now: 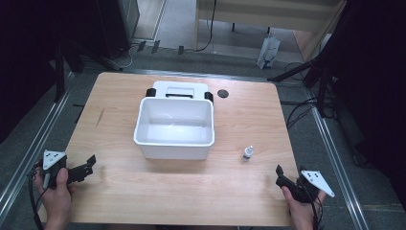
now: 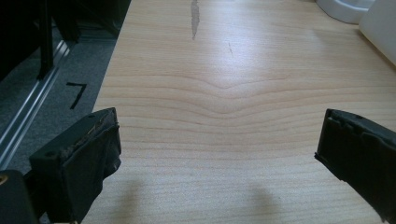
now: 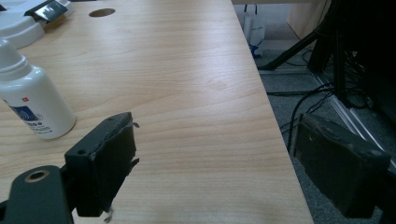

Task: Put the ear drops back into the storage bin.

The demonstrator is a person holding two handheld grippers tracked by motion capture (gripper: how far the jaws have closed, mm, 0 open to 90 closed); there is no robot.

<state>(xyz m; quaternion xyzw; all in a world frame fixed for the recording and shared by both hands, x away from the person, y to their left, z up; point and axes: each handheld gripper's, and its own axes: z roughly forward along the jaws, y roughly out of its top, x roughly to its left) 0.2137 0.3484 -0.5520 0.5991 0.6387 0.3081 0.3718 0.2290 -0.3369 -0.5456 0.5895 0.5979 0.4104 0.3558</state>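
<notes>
High view: white tub [image 1: 173, 128] at table [image 1: 119, 191] centre, lid [image 1: 179, 89] touching its 12 o'clock rim, small bottle [image 1: 247, 153] upright at 4 o'clock of tub. Left gripper [image 1: 85, 166] at 8 o'clock corner, jaws spread, empty. Right gripper [image 1: 280, 175] at 4 o'clock edge, jaws spread, bottle near at 11 o'clock.

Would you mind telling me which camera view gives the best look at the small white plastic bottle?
The right gripper view: the small white plastic bottle stands close and large, upright, its label printing visible. The high view shows it whole but tiny, on the wooden table right of the white plastic bin. The left gripper view looks over bare wood and the bin's corner.
</notes>
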